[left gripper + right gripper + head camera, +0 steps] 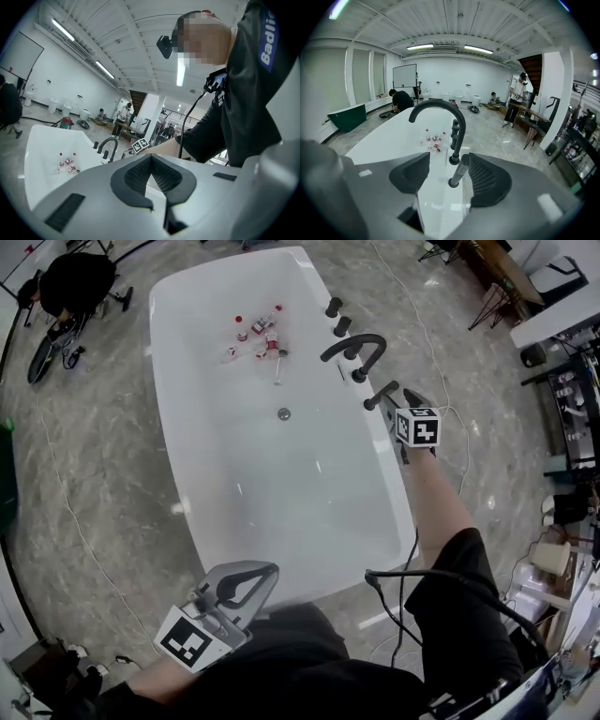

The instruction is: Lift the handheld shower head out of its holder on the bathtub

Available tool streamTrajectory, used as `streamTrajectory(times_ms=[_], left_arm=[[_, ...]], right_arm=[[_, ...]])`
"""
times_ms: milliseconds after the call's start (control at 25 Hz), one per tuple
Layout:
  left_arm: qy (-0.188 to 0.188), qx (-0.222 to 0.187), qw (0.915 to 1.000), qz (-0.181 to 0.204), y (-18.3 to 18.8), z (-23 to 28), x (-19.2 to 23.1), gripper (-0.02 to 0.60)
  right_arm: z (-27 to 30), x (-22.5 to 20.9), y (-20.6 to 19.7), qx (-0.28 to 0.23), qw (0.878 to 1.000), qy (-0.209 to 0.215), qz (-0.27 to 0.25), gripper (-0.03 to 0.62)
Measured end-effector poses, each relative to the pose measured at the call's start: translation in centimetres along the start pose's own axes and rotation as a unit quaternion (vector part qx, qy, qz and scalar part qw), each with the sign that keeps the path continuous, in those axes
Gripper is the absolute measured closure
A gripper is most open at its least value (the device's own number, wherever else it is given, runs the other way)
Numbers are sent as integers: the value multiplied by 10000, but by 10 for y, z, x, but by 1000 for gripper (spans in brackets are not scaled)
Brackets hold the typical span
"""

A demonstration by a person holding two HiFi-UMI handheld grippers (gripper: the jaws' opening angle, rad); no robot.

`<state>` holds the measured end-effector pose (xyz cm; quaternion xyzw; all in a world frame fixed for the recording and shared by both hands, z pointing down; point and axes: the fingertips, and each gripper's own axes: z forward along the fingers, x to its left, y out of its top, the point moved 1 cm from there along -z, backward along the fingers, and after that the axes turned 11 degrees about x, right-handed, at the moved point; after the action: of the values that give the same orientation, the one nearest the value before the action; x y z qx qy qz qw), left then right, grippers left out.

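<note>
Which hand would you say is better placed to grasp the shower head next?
Right: the right tool is open with the shower head between its jaws. The left tool is shut at the near end of the bathtub, far from it.

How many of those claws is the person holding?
2: left claw beside the near end of the bathtub; right claw around the handheld shower head on its rim.

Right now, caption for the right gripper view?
Open right tool lined up on shower head, faucet behind, on tub rim.

Dark shower head (461, 170) aslant in its holder (453, 183)
</note>
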<state>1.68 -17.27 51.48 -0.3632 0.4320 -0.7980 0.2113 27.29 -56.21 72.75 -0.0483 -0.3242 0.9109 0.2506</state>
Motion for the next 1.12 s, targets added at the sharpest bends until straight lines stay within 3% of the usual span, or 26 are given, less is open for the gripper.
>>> streamTrajectory(times_ms=[320,800,840,880,920,1120], left_arm=[[270,-9,9996,-86,-3,20,26,578],[508,122,9986,94,-16,51,56,578],[525,111,9985,111,-15,51,57,578],[545,104,9984,111,-14,51,57,578],[573,96,9983,94,-15,50,57,578],[692,69,9976,-10,-21,39,52,578]], right_arm=[[62,-30,-20,208,9977,-7,649,347],[119,-42,-31,260,9944,-242,997,350],[120,-44,-32,276,9936,-315,1045,366],[120,-46,-33,294,9929,-380,1084,442],[119,-47,-34,313,9925,-423,1100,459],[102,-35,-36,274,9955,-450,786,461]])
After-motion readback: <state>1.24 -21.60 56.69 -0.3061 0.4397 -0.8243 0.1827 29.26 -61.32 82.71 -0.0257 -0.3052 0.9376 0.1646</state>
